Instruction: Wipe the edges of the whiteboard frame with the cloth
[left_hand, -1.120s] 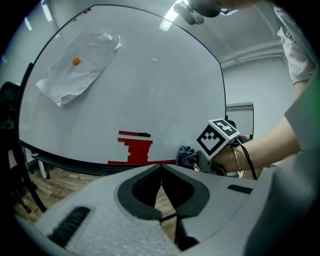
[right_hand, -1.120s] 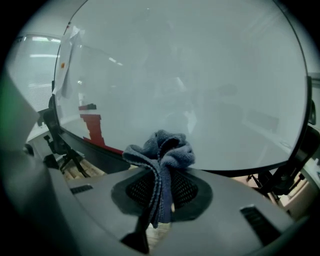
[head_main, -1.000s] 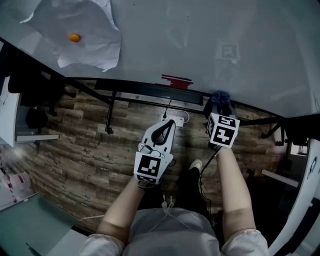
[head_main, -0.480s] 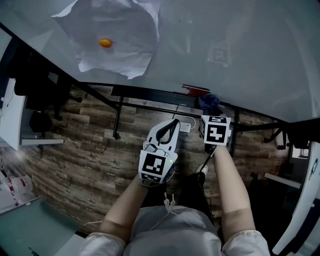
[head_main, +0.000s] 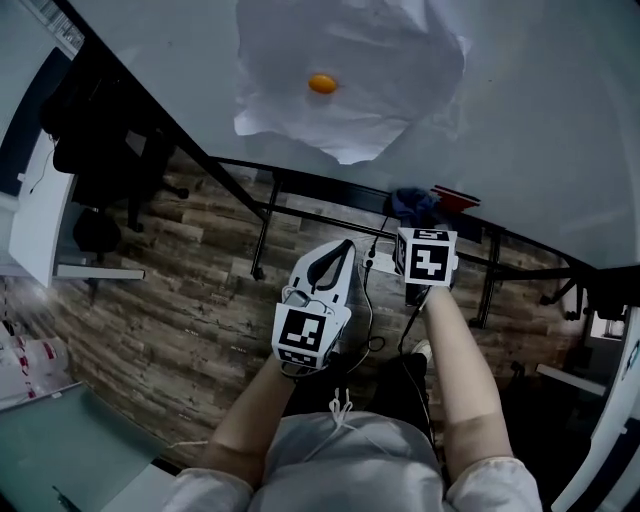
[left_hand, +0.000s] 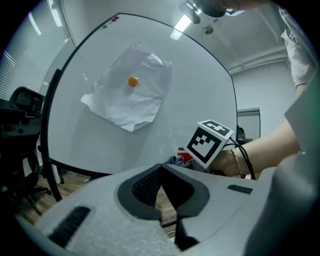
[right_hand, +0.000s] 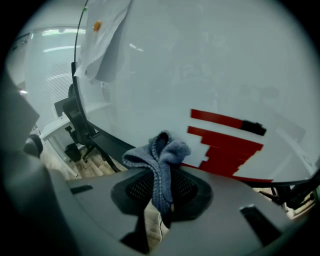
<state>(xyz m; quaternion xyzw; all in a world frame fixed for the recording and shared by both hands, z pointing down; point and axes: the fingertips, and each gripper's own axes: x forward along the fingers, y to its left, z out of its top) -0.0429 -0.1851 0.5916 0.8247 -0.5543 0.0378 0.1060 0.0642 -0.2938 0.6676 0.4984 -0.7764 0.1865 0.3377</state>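
Cloth (right_hand: 160, 152): blue-grey knit or terry, thick pile, bunched into a folded wad with a rolled edge on top.

Judgement on handling: light, soft and fully compliant. It should fold round a frame lip and not skate over it, and nothing in it can break. The free wad may flop or drag out of the pinch if it snags on a corner. The best hold is the present one, low on the gathered tail, leaving the padded fold forward as the wiping face.

Right gripper (right_hand: 161, 180): jaws clenched on the cloth's tail, with the wad standing proud above the tips.

Left gripper (left_hand: 161, 170): jaws closed tip to tip, nothing between them. It hangs below the board, well short of it.

Location: the cloth sits at the lower edge of the whiteboard (head_main: 540, 90), just beside the dark whiteboard frame (right_hand: 107, 137) and next to a red stepped block (right_hand: 225, 145) on the board face. I cannot tell whether the cloth touches the frame.

Also on the board: a crumpled paper sheet (head_main: 350, 70) under an orange magnet (head_main: 321, 84), toward the upper left and well apart from the cloth.
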